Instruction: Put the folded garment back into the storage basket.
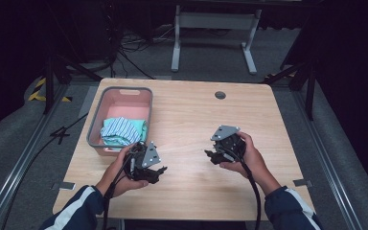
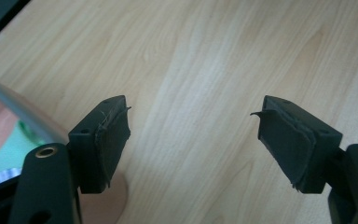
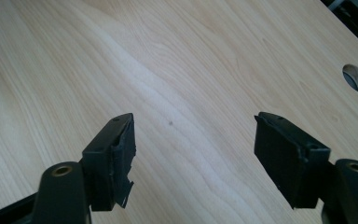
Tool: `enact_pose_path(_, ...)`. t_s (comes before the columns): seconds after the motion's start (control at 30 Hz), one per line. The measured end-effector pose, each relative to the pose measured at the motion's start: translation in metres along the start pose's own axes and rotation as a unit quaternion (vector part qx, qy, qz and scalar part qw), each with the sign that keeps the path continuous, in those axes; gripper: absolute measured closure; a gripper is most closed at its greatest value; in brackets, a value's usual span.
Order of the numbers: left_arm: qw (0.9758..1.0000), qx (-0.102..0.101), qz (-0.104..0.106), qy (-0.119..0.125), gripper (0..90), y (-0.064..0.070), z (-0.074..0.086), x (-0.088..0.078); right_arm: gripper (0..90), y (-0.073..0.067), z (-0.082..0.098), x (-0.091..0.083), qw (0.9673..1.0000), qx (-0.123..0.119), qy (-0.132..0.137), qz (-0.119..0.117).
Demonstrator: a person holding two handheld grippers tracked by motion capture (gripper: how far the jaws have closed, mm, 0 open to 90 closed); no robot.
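Both my left tongs (image 1: pixel 162 168) and right tongs (image 1: pixel 207 153) gape empty over the bare worktop (image 1: pixel 191 120). The striped cloth (image 1: pixel 120 131) lies folded in the pink basket (image 1: pixel 124 90), far left. I judge it light, limp, slip-free; I'd pinch a folded edge.

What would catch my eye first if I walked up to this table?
Probably the pink plastic basket with a grey rim at the left of the pale wooden table, with folded striped and mint-green cloths inside. Then the left tongs and right tongs, both open and empty.
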State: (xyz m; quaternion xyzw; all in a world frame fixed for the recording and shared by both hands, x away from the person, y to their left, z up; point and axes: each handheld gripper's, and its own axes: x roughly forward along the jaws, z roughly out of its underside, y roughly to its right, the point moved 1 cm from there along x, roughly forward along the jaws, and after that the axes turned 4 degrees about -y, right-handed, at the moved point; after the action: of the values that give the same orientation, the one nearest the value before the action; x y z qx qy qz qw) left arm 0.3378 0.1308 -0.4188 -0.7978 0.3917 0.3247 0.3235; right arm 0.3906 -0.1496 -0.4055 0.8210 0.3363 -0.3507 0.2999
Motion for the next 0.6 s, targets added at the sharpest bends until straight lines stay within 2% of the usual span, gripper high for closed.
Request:
enact_pose_path(0.27, 0.9999, -0.004, 0.014, -0.001, 24.3, 0.008, 0.006, 0.014, 28.5, 0.000, 0.031, -0.006, 1.0000, 0.008, 0.004, -0.001)
enact_pose_path(0.33, 0.9999, 0.001, 0.016, -0.005, 24.1, 0.009, 0.009, 0.018, 28.5, 0.001, 0.042, -0.007, 0.9999, 0.009, 0.006, -0.001)
enact_pose_path(0.4, 0.9996, -0.002, 0.026, -0.006, 24.1, 0.011, 0.012, 0.023, 28.5, 0.002, 0.053, -0.008, 0.9999, 0.017, 0.004, -0.001)
enact_pose_path(0.43, 0.9996, -0.002, 0.026, -0.006, 23.8, 0.011, 0.012, 0.023, 28.5, 0.002, 0.053, -0.008, 0.9999, 0.017, 0.004, -0.001)
enact_pose_path(0.5, 0.9995, -0.001, 0.030, -0.008, 23.8, 0.012, 0.014, 0.025, 29.0, 0.004, 0.066, -0.008, 0.9993, 0.034, 0.010, -0.011)
enact_pose_path(0.6, 0.9988, -0.014, 0.046, -0.007, 23.7, 0.013, 0.016, 0.028, 29.0, 0.006, 0.082, -0.009, 0.9989, 0.041, 0.014, -0.016)
